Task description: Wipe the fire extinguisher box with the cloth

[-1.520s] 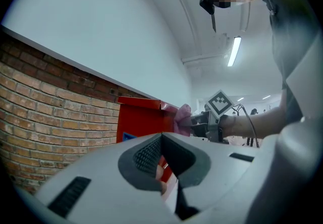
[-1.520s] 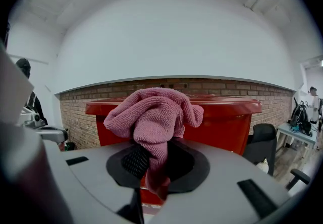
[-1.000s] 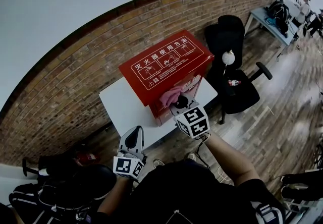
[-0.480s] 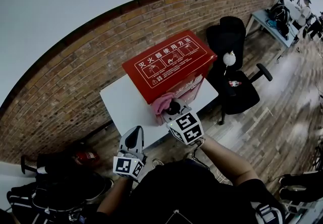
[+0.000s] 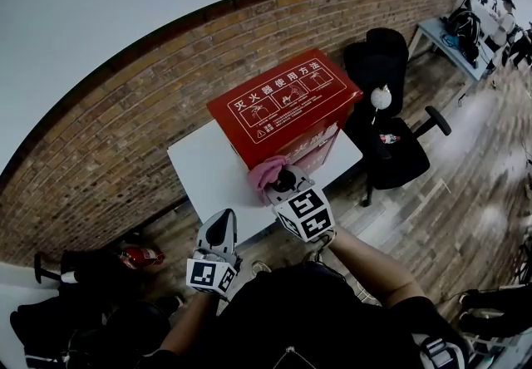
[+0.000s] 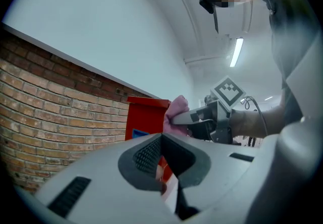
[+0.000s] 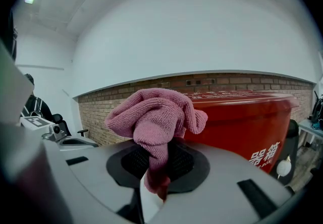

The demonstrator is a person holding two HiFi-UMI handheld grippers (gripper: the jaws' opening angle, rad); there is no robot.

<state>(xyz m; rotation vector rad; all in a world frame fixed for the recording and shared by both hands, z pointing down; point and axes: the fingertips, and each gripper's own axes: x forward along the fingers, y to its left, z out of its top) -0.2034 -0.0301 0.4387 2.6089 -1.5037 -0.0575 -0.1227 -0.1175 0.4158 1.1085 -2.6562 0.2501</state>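
Note:
A red fire extinguisher box [image 5: 287, 105] with white print on its lid stands on a white table [image 5: 208, 176]; it also shows in the right gripper view [image 7: 247, 122] and the left gripper view [image 6: 144, 122]. My right gripper [image 5: 278, 180] is shut on a pink cloth [image 5: 266, 170], bunched up [image 7: 154, 117], held at the box's near left lower corner. The cloth shows in the left gripper view [image 6: 176, 112] too. My left gripper [image 5: 221, 230] hangs below the table's front edge, jaws shut with nothing between them [image 6: 166, 160].
A brick wall [image 5: 125, 118] runs behind the table. A black office chair [image 5: 386, 139] stands right of the table on the wood floor. Dark bags [image 5: 91, 309] lie at the lower left. A desk with a person [image 5: 474, 22] is at the far right.
My right gripper with the cloth has moved down and left along the box front, from the front face to its lower left corner. The left gripper stayed where it was.

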